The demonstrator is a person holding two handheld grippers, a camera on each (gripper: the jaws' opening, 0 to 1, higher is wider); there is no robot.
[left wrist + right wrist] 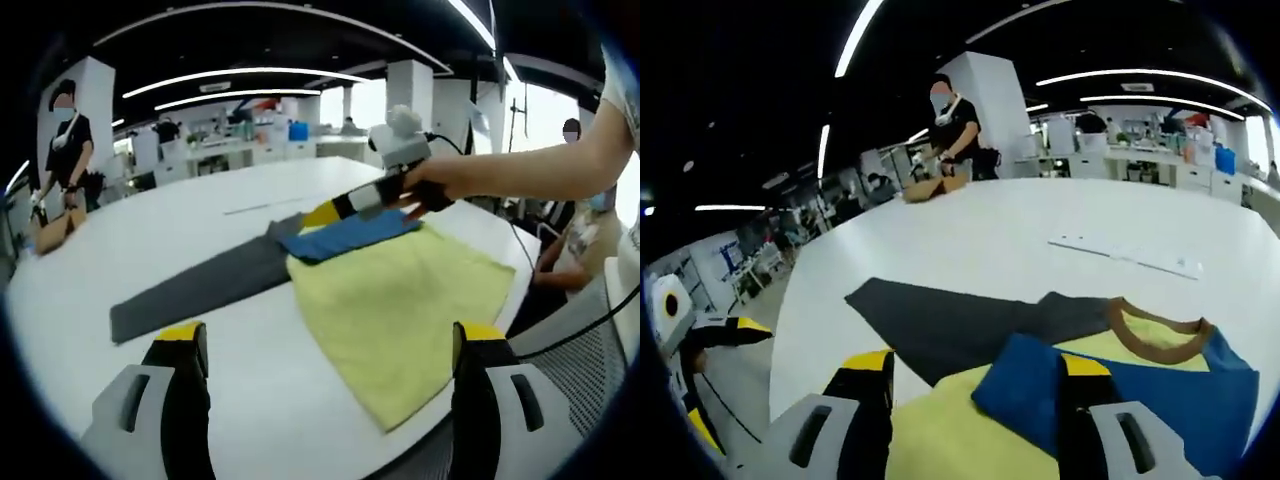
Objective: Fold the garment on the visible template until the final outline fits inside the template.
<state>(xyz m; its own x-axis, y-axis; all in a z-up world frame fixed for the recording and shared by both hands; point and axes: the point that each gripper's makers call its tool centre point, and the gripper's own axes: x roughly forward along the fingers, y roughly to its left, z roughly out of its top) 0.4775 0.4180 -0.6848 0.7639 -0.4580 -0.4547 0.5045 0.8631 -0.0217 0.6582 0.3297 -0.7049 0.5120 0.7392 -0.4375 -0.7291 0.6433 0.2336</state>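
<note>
While the yellow garment (400, 300) lies spread on the white table (250, 400), partly over a dark gray template (200, 285), it looks like thin, soft, floppy fabric, so I'd guess it's light and will sag and wrinkle the moment you lift it. A blue sleeve (355, 235) is folded across its top, and the right gripper view shows a brown collar (1160, 340) near the blue part. The right gripper (335, 210) sits right at that blue fold, but I can't tell if it's pinching cloth or just hovering. The left gripper (330, 350) hangs over the near edge, jaws spread wide with nothing between them. Best grab is probably a hem corner or an edge, since mid-panel just bunches up.
</note>
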